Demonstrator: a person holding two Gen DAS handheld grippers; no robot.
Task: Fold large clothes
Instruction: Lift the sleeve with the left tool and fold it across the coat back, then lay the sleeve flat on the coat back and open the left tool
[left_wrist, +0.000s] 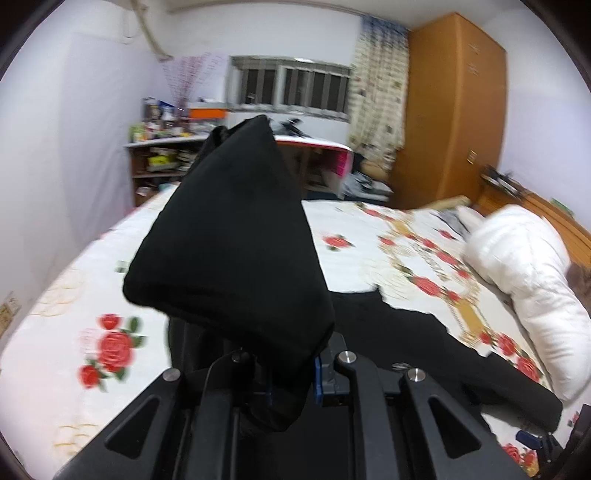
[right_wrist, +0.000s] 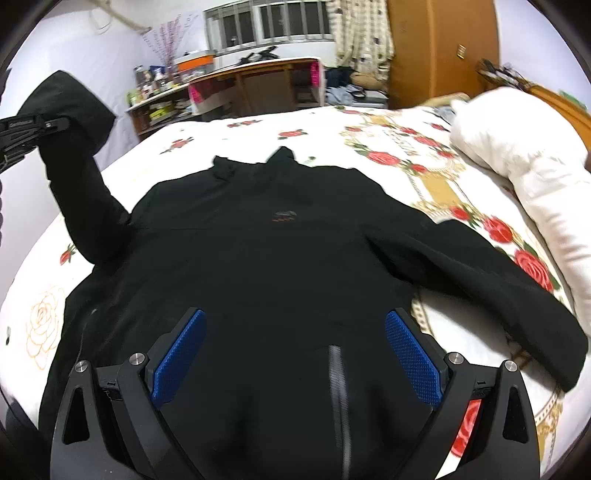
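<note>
Rose-print bedsheet under black jacket; chest logo unreadable; L claw grips sleeve.

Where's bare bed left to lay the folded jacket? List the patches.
Free: floral sheet between jacket collar and the far bed edge; a strip left of the lifted sleeve. Crowded: right side, where the other sleeve nears the white duvet.

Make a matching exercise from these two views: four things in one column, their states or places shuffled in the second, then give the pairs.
Things:
1. left tongs
2. right tongs
3. black jacket
4. white duvet

States:
A. open, over the jacket's body
B. bunched at the bed's right side
C. shut on a lifted sleeve
D. spread flat on the floral bedsheet

Pairs: 1-C, 2-A, 3-D, 4-B
</note>
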